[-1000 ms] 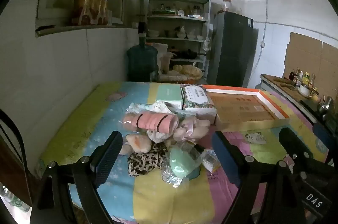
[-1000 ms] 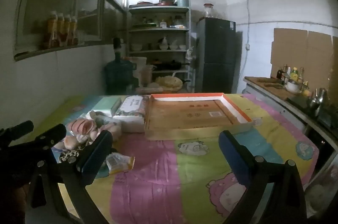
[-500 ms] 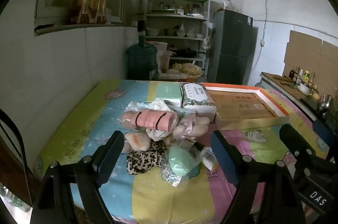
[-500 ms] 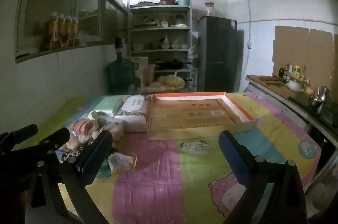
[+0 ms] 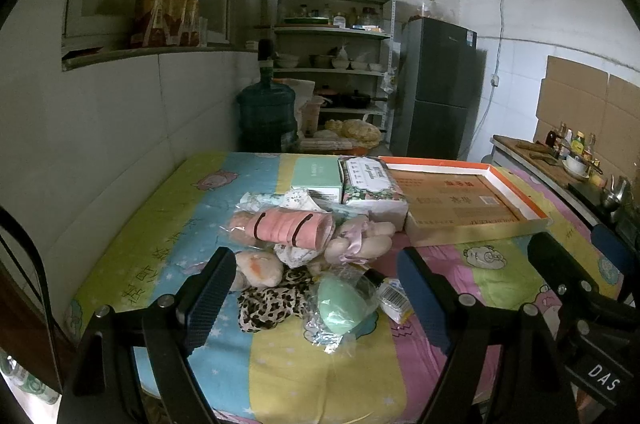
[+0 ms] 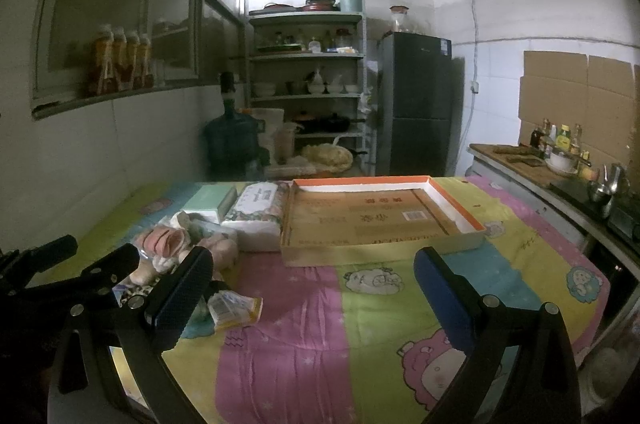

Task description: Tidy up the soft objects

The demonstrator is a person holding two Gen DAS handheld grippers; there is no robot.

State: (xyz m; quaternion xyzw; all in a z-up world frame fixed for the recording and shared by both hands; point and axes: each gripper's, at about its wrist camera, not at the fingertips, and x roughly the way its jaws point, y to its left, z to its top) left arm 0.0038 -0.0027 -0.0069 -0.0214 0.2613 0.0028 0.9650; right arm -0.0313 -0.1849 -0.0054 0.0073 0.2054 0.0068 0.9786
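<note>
Soft pile [image 5: 304, 256] beyond left claw [image 5: 316, 300] (agape)

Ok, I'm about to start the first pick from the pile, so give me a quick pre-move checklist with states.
1. Left claw open and empty: ok.
2. Right claw open and empty: ok.
3. Orange-rimmed tray has nothing in it: ok.
4. Bagged green sponge at the pile's near edge, nothing on top of it: ok.
5. Left claw lined up with the soft pile: ok.
6. Bag plastic firm enough to grip: cannot tell.
</note>
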